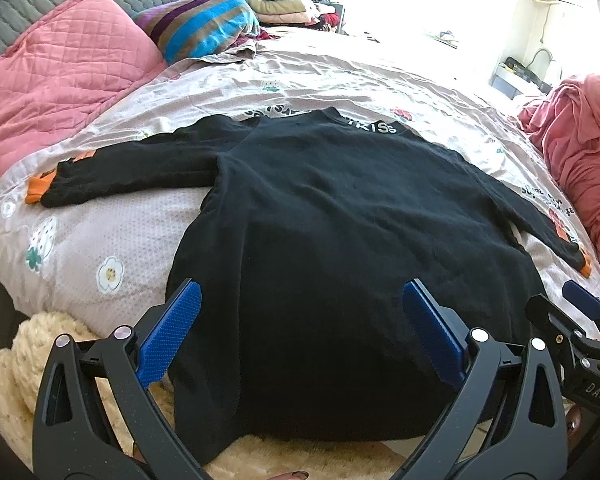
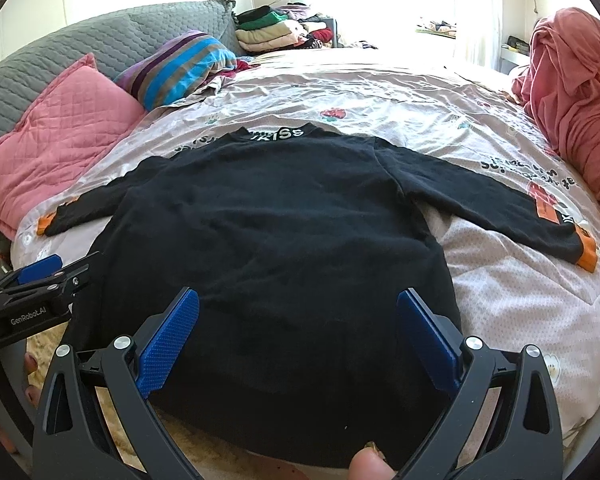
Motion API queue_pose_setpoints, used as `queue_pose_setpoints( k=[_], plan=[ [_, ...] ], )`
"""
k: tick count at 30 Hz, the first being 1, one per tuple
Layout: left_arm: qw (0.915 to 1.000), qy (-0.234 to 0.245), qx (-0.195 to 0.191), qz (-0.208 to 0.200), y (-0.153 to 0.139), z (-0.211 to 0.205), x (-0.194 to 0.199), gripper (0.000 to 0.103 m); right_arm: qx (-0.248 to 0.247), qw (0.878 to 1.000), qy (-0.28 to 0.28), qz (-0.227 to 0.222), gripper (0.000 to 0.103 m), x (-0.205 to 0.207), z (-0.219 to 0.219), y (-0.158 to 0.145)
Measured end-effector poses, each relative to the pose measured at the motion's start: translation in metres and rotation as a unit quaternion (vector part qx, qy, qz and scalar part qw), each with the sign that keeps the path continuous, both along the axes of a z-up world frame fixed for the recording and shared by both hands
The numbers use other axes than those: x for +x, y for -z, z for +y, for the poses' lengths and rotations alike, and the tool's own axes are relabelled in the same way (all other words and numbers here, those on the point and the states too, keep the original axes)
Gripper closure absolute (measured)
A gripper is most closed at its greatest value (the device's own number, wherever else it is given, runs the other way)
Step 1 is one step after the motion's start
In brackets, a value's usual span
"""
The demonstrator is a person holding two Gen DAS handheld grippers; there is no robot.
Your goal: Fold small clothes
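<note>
Across the floral bedsheet [image 1: 308, 76] the black sweater [image 1: 332, 216] lies flat, sleeves spread, its hem nearest the left gripper [image 1: 300, 336] and right gripper [image 2: 298, 340], both with fingers wide apart and empty; pinching one layer risks bunching the fold.

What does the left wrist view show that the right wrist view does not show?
Only the left wrist view shows the fluffy cream blanket at the bed's near left edge and the right gripper.

Only the right wrist view shows a fingertip at the bottom edge and the left gripper.

Both show the black long-sleeved sweater with orange cuffs spread flat on the flower-printed bedsheet, beside the pink quilted pillow and striped pillow.
</note>
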State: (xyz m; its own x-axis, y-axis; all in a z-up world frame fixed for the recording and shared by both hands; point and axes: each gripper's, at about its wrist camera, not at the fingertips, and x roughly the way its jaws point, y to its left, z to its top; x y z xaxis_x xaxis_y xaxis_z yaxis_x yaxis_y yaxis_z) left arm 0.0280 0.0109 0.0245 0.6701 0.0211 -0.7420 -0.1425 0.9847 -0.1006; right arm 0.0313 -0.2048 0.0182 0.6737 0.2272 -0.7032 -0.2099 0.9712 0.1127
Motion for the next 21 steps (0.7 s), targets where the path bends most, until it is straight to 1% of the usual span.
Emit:
queue_pose_setpoints(
  k=[4, 14, 21],
  plan=[
    [1.0, 0.005, 0.006, -0.001, -0.004, -0.001, 0.011, 0.008, 0.001, 1.0, 0.009, -0.002, 0.004, 0.012, -0.005, -0.002],
    [0.9999, 0.004, 0.004, -0.011, -0.02, 0.0, 0.038, 0.008, 0.012, 1.0, 0.025, -0.002, 0.004, 0.038, -0.015, -0.004],
    [0.9999, 0.016, -0.003, 0.001, -0.018, -0.009, 0.063, 0.008, 0.013, 0.999, 0.05, -0.007, 0.004, 0.056, -0.031, -0.006]
  ],
)
